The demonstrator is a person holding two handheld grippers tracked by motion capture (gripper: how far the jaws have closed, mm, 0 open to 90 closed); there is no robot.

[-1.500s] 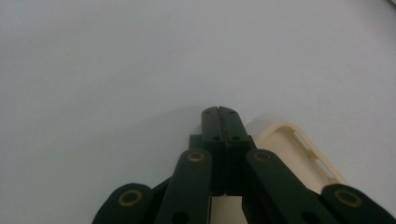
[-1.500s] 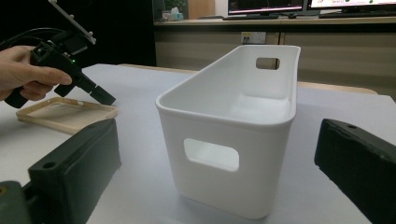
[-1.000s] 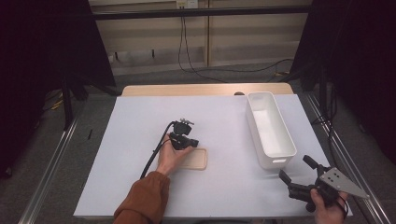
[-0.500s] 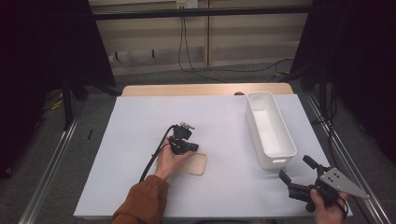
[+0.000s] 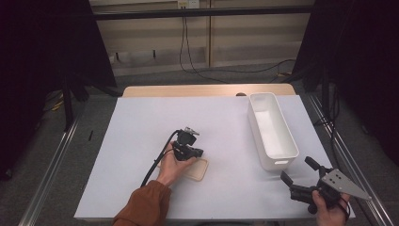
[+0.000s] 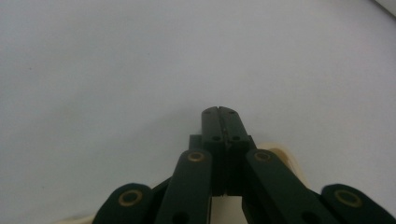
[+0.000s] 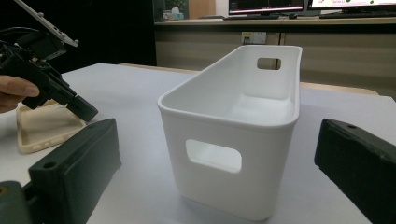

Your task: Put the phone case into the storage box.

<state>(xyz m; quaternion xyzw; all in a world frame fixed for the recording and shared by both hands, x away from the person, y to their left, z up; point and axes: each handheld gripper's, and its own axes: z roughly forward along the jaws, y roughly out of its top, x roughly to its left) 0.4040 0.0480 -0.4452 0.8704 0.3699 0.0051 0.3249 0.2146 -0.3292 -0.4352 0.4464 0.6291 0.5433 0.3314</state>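
The left tongs are sitting pressed shut over the beige phone case lying mid-worktop — the white bin is standing right, the right tongs gaping wide before it.

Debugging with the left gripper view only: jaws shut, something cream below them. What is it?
Observer: A cream phone case, hollow side up on the white table.
Operator: Is it clamped?
Observer: In the right gripper view, the left hand-held gripper has its shut tips over the case's edge with nothing between them; I cannot tell whether they touch it.
Operator: And the other hand?
Observer: The right hand-held gripper is at the table's near right corner, jaws open, facing an empty white bin.
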